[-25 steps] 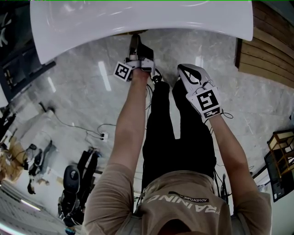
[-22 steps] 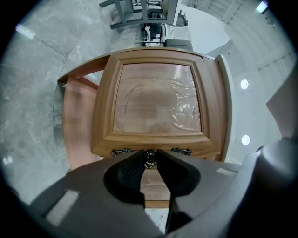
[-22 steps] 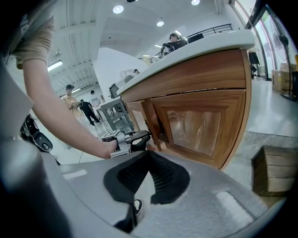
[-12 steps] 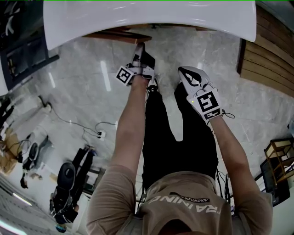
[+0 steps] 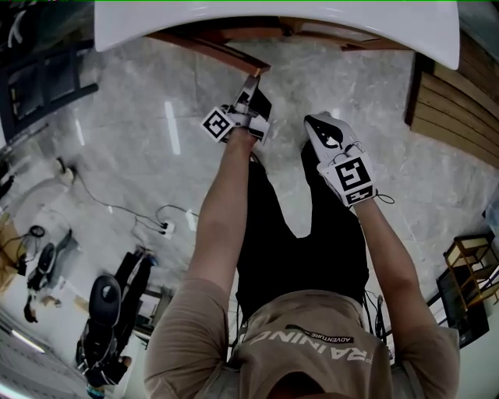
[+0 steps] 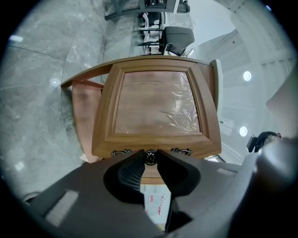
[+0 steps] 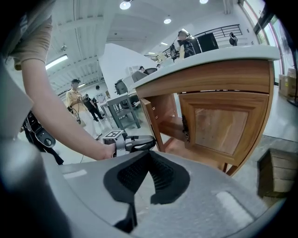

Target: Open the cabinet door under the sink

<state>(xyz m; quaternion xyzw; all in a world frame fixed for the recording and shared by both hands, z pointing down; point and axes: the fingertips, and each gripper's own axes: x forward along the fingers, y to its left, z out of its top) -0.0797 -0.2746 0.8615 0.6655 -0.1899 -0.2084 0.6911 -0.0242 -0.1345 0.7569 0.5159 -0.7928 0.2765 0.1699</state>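
Head view: L gripper (image 5: 252, 84) reaches fwd under the sink (image 5: 273, 23), tips at the free edge of the door (image 5: 218, 51). Door stands part open, angled out from the cabinet, hinge side away to the left. R gripper (image 5: 320, 123) hangs just beside the L one, to its right, touching nothing. L hand is the one on the job. Our legs (image 5: 300, 234) are right behind both grippers, so we judge the swing has to arc out and leftward, w/ us giving way. Plug strip (image 5: 165, 227) lies on the floor (image 5: 140, 140), well apart to the left.

Left gripper view: jaws pinch the small round knob (image 6: 150, 157) at the door's edge. Door panel runs away from us beyond it, cabinet (image 6: 81, 107) behind.

Right gripper view: jaws pressed together, nothing btw them. Second door (image 7: 223, 123) looks shut, w/ the open bay just left of it. People (image 7: 77, 100) in the background, well apart.
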